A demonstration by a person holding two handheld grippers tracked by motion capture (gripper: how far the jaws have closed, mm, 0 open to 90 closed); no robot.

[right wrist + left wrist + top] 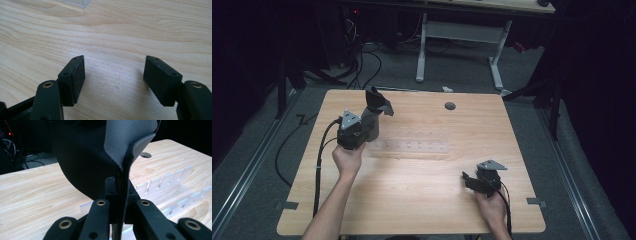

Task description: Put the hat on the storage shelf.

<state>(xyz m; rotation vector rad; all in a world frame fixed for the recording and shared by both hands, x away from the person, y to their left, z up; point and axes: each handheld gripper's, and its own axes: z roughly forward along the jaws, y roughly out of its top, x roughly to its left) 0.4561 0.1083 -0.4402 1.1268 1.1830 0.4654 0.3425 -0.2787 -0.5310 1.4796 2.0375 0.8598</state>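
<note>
A dark grey, floppy sheet (378, 101) stands up over the back left of the wooden table (422, 200). My left gripper (372, 119) is shut on its lower edge. In the left gripper view the jaws pinch the thin folded sheet (85, 162) at the left gripper (120, 187), and the sheet curls open above them. A clear plastic slotted rack (409, 146) lies flat at the table's middle, just right of the left hand; the same rack (170, 182) sits behind the jaws. My right gripper (468, 180) rests low at the front right, open, and bare wood lies between the jaws of the right gripper (113, 75).
A round cable hole (450, 106) sits near the table's far edge. Beyond the table stand a white desk frame (459, 40) and loose cables (362, 65) on the grey floor. Dark surroundings close in on both sides.
</note>
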